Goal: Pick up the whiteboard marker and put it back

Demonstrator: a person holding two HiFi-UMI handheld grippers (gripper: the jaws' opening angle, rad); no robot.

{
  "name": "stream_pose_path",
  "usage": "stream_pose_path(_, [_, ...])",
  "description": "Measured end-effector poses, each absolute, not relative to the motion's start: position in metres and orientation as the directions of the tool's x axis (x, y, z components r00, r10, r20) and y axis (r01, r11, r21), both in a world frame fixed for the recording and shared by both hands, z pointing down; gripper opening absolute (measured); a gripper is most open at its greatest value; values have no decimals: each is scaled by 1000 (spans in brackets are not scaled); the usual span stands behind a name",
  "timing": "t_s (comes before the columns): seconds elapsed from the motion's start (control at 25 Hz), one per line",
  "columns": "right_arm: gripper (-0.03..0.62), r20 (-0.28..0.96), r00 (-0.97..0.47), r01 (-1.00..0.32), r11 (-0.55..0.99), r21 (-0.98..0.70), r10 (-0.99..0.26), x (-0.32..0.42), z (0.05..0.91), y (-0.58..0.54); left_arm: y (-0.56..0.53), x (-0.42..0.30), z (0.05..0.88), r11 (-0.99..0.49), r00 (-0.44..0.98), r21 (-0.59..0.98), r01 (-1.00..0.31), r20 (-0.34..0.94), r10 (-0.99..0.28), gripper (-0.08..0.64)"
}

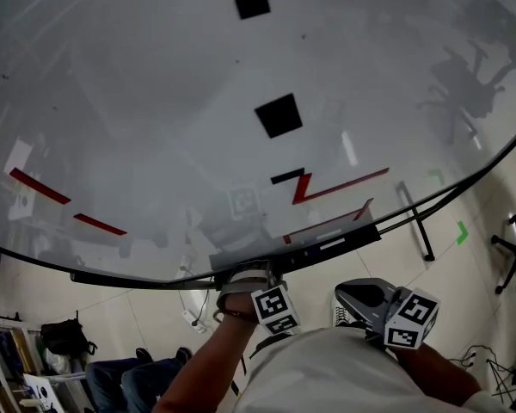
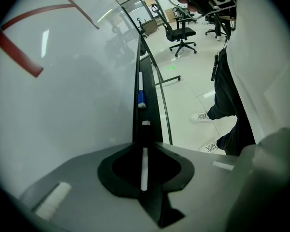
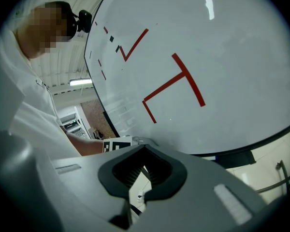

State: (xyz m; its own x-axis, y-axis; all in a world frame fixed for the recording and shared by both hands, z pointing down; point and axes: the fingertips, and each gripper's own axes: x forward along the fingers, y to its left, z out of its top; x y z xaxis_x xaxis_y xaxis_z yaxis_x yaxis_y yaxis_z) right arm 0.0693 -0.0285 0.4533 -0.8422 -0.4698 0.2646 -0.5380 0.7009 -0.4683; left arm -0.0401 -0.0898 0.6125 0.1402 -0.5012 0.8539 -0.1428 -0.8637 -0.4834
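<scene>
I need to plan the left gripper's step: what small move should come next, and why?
Probably lift the left gripper a little, straight off the tray. Its jaws look closed on the black marker, which lies along the tray in line with a blue-capped marker. The right gripper is open and empty.
</scene>
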Motion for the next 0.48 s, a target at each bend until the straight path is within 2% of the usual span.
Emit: stream_pose_path(0.48, [2, 266, -844, -536, 700, -473, -466, 70, 454, -31, -91, -38, 614, -872, 125, -458, -174, 868, -480, 51])
